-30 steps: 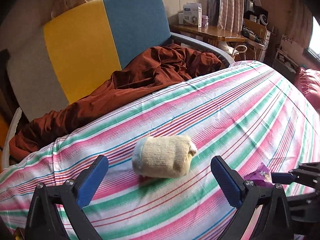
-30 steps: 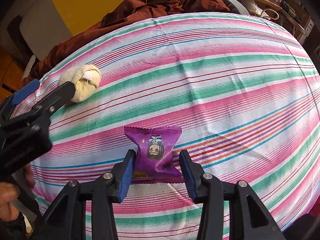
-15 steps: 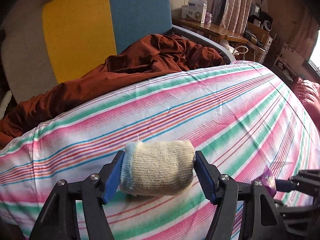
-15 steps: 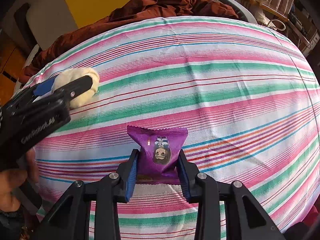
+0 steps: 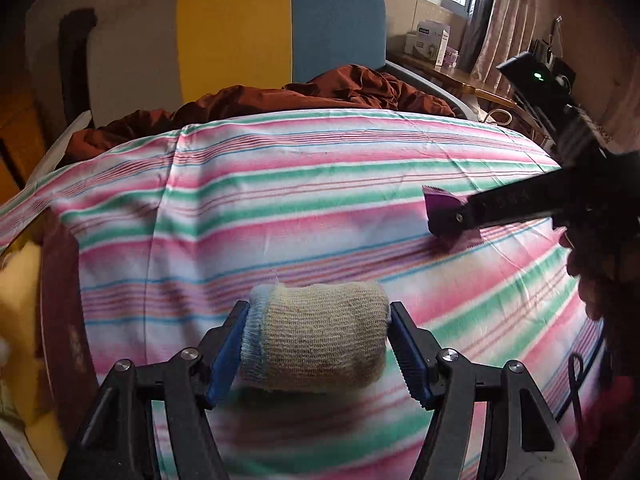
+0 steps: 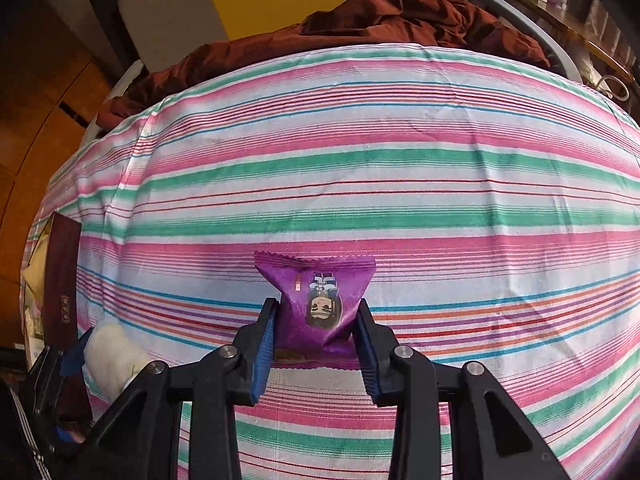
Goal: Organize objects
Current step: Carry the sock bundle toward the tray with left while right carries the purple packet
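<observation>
The left gripper (image 5: 316,346) is clamped on a rolled beige sock (image 5: 316,336), its blue pads pressing both ends, the roll held above the striped bedsheet (image 5: 280,208). Off to its right, the right gripper (image 6: 316,326) is clenched on a purple snack packet (image 6: 316,304) — the wrapper stands up between the pads, its printed face upside down. Beyond both grippers a rust-brown blanket (image 6: 400,20) lies bunched against the yellow-and-blue headboard (image 5: 280,28).
</observation>
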